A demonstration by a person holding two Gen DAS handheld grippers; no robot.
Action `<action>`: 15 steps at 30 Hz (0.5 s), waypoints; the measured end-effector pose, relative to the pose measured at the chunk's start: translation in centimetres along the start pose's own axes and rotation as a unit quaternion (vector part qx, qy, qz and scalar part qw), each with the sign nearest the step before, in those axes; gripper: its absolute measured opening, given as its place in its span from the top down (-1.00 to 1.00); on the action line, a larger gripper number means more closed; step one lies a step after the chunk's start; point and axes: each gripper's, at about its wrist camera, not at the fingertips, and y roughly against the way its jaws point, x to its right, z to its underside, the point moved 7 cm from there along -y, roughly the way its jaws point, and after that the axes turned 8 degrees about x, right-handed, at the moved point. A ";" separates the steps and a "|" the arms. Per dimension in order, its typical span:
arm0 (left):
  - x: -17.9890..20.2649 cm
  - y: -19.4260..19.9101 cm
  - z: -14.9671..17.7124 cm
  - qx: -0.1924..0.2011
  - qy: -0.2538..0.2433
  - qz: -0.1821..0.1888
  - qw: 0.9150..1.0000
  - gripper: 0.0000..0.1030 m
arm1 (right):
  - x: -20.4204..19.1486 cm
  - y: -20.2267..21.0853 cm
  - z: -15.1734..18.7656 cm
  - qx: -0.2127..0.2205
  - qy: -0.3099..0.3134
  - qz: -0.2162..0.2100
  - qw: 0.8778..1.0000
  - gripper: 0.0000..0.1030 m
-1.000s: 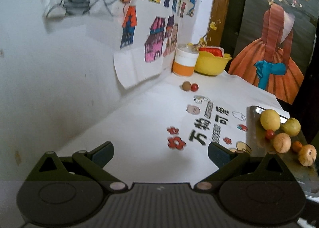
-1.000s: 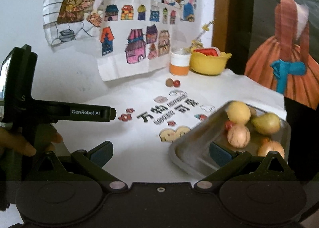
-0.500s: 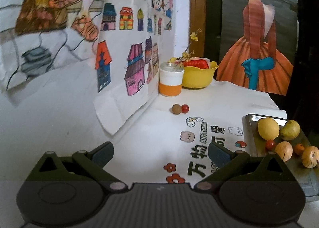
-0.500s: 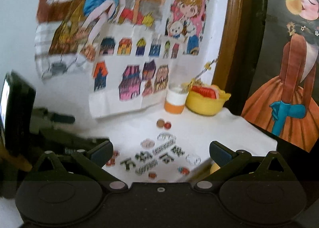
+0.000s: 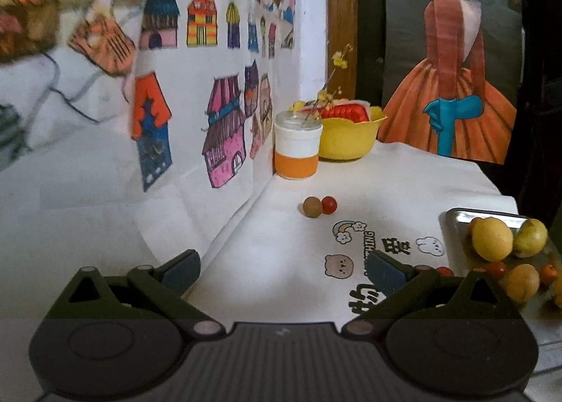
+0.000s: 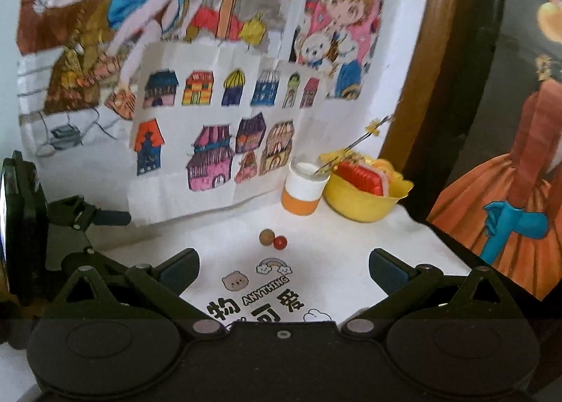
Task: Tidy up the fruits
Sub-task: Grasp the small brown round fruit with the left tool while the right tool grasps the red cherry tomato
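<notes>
Left wrist view: left gripper (image 5: 282, 266) spread wide, nothing between the blue pads (image 5: 181, 270), poised above the white tablecloth (image 5: 281, 254) near the wall of drawings (image 5: 196, 92). Ahead, two loose fruits touching each other: brown ball (image 5: 312, 206) to the left, red ball (image 5: 329, 204) to the right, just in front of the orange-banded cup (image 5: 298, 147) and yellow bowl (image 5: 351, 135). At the right edge, metal tray (image 5: 456, 222) already carrying larger fruits, among them a yellow fruit (image 5: 491, 238). Right wrist view: right gripper (image 6: 282, 270) likewise wide and empty, aimed at the same pair. Likely step: fetch the loose pair for the tray. Recommended: approach low, centre one ball between the pads, close gently to avoid nudging its neighbour; round fruit liable to roll away.
</notes>
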 end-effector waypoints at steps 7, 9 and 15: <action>0.2 -3.7 -0.3 -0.022 0.010 0.012 1.000 -0.99 | 0.6 -5.5 -0.7 -0.046 0.002 -0.038 0.998 -0.99; 0.4 -4.8 -0.4 -0.024 0.005 0.015 1.000 -0.99 | 0.6 -6.8 -0.9 -0.040 0.032 -0.055 0.997 -0.99; 0.1 -7.9 -0.2 -0.034 0.009 -0.010 0.999 -0.99 | 2.1 -10.6 -1.1 0.003 0.114 -0.104 0.988 -0.99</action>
